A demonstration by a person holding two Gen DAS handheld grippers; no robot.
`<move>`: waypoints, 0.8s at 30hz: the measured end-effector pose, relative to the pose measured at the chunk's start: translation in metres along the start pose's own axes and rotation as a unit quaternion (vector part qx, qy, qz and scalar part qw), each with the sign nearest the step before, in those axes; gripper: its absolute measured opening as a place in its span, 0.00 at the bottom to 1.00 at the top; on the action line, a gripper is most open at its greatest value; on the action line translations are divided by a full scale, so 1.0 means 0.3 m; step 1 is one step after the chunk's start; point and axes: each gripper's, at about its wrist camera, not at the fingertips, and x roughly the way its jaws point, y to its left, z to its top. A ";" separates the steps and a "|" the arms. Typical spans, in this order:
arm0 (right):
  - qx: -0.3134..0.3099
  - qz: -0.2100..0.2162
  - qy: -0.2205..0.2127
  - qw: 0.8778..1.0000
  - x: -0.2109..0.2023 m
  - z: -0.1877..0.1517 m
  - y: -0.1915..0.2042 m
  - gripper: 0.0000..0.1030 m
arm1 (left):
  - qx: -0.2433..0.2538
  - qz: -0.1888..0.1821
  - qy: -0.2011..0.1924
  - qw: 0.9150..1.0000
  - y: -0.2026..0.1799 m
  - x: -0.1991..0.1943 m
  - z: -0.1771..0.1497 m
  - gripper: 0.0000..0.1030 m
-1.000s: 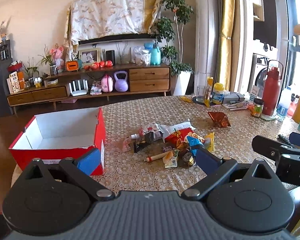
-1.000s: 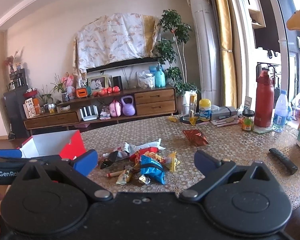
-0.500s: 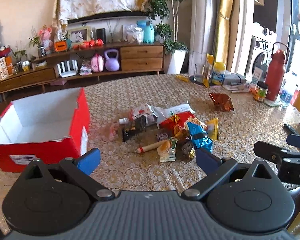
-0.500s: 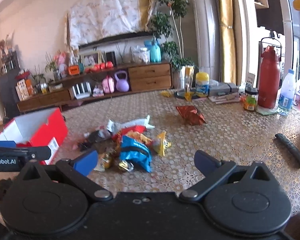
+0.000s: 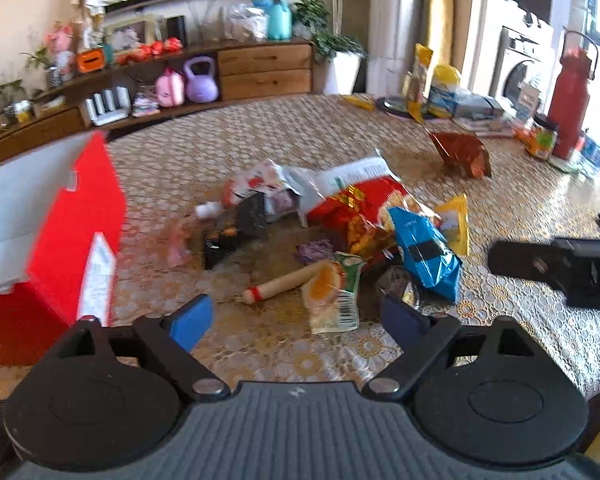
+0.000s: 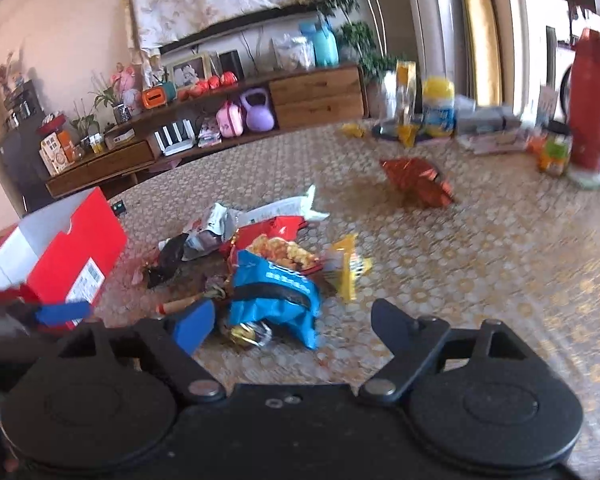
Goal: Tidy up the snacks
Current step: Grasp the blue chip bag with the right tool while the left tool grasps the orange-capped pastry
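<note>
1. The left gripper (image 5: 296,316) has jaws spread, just narrowing, nothing between them; it aims at the sausage stick (image 5: 284,282) at 12 o'clock, likely sizing for a pinch.
2. The right gripper (image 6: 292,326), likewise spread, narrowing and empty, faces the blue bag (image 6: 274,294).
3. The snack pile (image 5: 340,224) lies loose on the table (image 5: 520,208); the red box (image 5: 60,232) waits open at 9 o'clock to receive it.

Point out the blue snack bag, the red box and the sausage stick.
blue snack bag (image 6: 274,298): right wrist view, middle of its front.
red box (image 5: 74,236): left wrist view, its red side wall.
sausage stick (image 5: 282,282): left wrist view, middle of its length.
</note>
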 end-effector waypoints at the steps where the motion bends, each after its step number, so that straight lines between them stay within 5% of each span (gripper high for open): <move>1: 0.007 0.006 0.004 1.000 0.019 0.007 0.006 0.82 | 0.001 -0.002 0.006 1.000 -0.004 0.021 0.003 0.79; 8: 0.059 0.010 0.055 0.997 0.176 0.035 0.020 0.64 | -0.026 -0.034 0.041 0.998 0.000 0.143 0.026 0.69; 12: 0.096 0.005 0.076 0.992 0.229 0.030 0.015 0.62 | -0.039 -0.047 0.049 0.997 0.009 0.175 0.033 0.57; 16: 0.108 -0.011 0.078 0.991 0.255 0.036 0.019 0.62 | -0.069 -0.068 0.059 0.994 0.044 0.203 0.043 0.51; 20: 0.116 -0.019 0.080 0.990 0.255 0.036 0.011 0.50 | -0.085 -0.093 0.064 0.990 0.059 0.208 0.041 0.38; 24: 0.138 -0.014 0.078 0.987 0.244 0.035 -0.013 0.45 | -0.080 -0.094 0.066 0.990 0.056 0.209 0.046 0.37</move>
